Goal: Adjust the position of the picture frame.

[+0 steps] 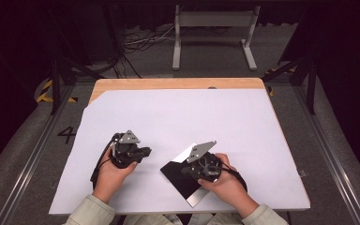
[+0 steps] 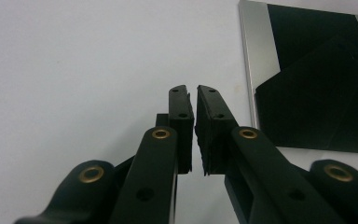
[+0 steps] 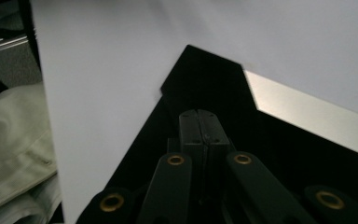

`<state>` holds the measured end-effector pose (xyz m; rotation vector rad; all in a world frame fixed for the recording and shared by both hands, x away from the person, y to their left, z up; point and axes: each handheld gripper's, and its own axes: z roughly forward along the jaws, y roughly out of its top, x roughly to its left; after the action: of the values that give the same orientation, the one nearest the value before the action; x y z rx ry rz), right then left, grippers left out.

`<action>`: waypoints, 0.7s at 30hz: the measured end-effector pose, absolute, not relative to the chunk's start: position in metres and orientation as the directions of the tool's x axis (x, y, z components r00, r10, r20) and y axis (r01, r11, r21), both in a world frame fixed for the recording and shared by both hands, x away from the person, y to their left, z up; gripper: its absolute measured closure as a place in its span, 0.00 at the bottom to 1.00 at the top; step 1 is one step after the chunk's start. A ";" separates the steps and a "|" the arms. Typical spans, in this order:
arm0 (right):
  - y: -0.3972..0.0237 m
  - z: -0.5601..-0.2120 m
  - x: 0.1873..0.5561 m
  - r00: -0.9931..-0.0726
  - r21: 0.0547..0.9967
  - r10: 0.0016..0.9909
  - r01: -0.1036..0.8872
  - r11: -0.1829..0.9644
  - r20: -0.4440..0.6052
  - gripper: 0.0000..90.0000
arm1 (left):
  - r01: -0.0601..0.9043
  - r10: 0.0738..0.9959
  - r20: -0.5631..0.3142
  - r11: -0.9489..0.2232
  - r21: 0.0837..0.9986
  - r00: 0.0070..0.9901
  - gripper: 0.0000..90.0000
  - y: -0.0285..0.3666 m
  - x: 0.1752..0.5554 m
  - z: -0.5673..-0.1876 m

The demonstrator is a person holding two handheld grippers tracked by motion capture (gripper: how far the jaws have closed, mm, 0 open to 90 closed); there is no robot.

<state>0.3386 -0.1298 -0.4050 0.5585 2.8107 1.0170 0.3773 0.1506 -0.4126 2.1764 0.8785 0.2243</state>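
High view looks down on a table covered by a white sheet [image 1: 178, 117], with a person's two forearms entering from the bottom edge. The right gripper [image 1: 198, 169] sits over a dark, mirror-like square plate [image 1: 177, 174], hiding much of its middle and far corner. The plate lies flat near the table's front edge, right of centre, turned like a diamond so one corner points toward the person; its sides look about equal, so no long axis stands out. Its surface reflects, which makes its true colour hard to judge.

In the right gripper view, the jaws are pressed together with nothing between them, hovering over the plate [image 3: 279, 140]; whether they touch it is unclear.

The left gripper [image 1: 143, 152] rests left of the plate, apart from it. In the left gripper view its jaws stand slightly parted, holding nothing, with the plate [image 2: 307, 79] cut off at the right edge.
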 end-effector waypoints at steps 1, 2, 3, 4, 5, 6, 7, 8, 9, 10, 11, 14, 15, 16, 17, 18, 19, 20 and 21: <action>-0.130 -0.406 0.333 -0.932 0.632 0.362 0.298 0.716 0.030 1.00 | 0.521 0.654 -0.114 -0.472 0.711 0.748 0.94 0.151 0.377 -0.412; -0.130 -0.406 0.333 -0.932 0.632 0.362 0.298 0.716 0.030 1.00 | 0.521 0.654 -0.114 -0.472 0.711 0.748 0.94 0.151 0.377 -0.412; -0.129 -0.409 0.323 -0.936 0.623 0.349 0.294 0.725 0.036 1.00 | 0.521 0.655 -0.114 -0.471 0.712 0.747 0.94 0.151 0.377 -0.412; -0.128 -0.410 0.319 -0.939 0.620 0.341 0.290 0.729 0.039 1.00 | 0.521 0.655 -0.114 -0.471 0.712 0.747 0.94 0.151 0.377 -0.412; -0.128 -0.412 0.316 -0.943 0.616 0.330 0.282 0.735 0.038 1.00 | 0.521 0.653 -0.114 -0.472 0.711 0.748 0.94 0.151 0.378 -0.412; -0.127 -0.413 0.313 -0.946 0.612 0.323 0.277 0.741 0.038 1.00 | 0.518 0.653 -0.109 -0.475 0.712 0.750 0.94 0.151 0.378 -0.413; -0.126 -0.415 0.310 -0.948 0.609 0.315 0.272 0.745 0.038 1.00 | 0.517 0.653 -0.107 -0.476 0.711 0.749 0.94 0.150 0.378 -0.413; -0.126 -0.415 0.310 -0.948 0.609 0.315 0.272 0.745 0.038 1.00 | 0.517 0.653 -0.107 -0.476 0.711 0.749 0.94 0.150 0.378 -0.413; -0.125 -0.416 0.307 -0.949 0.604 0.311 0.275 0.748 0.046 1.00 | 0.520 0.654 -0.112 -0.474 0.711 0.748 0.94 0.150 0.378 -0.413; -0.123 -0.419 0.304 -0.952 0.596 0.302 0.275 0.755 0.056 1.00 | 0.521 0.653 -0.113 -0.474 0.710 0.749 0.94 0.150 0.378 -0.413; -0.123 -0.421 0.303 -0.953 0.591 0.297 0.273 0.759 0.058 1.00 | 0.522 0.655 -0.115 -0.471 0.711 0.747 0.94 0.150 0.378 -0.413; -0.120 -0.424 0.301 -0.955 0.583 0.287 0.272 0.765 0.069 1.00 | 0.522 0.652 -0.117 -0.472 0.710 0.749 0.94 0.150 0.378 -0.413; -0.120 -0.424 0.301 -0.955 0.583 0.287 0.272 0.765 0.069 1.00 | 0.522 0.652 -0.117 -0.472 0.710 0.749 0.94 0.150 0.378 -0.413; -0.118 -0.424 0.299 -0.959 0.582 0.276 0.265 0.769 0.072 1.00 | 0.521 0.652 -0.115 -0.474 0.710 0.750 0.94 0.151 0.379 -0.413; -0.116 -0.424 0.298 -0.961 0.583 0.266 0.259 0.770 0.075 1.00 | 0.523 0.653 -0.118 -0.471 0.710 0.749 0.94 0.151 0.379 -0.413; -0.116 -0.424 0.298 -0.961 0.583 0.266 0.259 0.770 0.075 1.00 | 0.523 0.653 -0.118 -0.471 0.710 0.749 0.94 0.151 0.379 -0.413; -0.115 -0.424 0.296 -0.962 0.580 0.262 0.255 0.774 0.075 1.00 | 0.524 0.653 -0.120 -0.470 0.710 0.748 0.94 0.150 0.379 -0.414; -0.113 -0.425 0.295 -0.965 0.575 0.253 0.248 0.780 0.074 1.00 | 0.521 0.651 -0.116 -0.474 0.709 0.750 0.94 0.151 0.379 -0.413; -0.112 -0.427 0.295 -0.967 0.568 0.246 0.241 0.787 0.069 1.00 | 0.521 0.651 -0.116 -0.474 0.710 0.750 0.93 0.151 0.379 -0.413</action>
<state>0.2948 -0.1120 -0.4269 0.4035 2.9621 0.9390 0.3786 0.1507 -0.4133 2.1797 0.8758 0.2176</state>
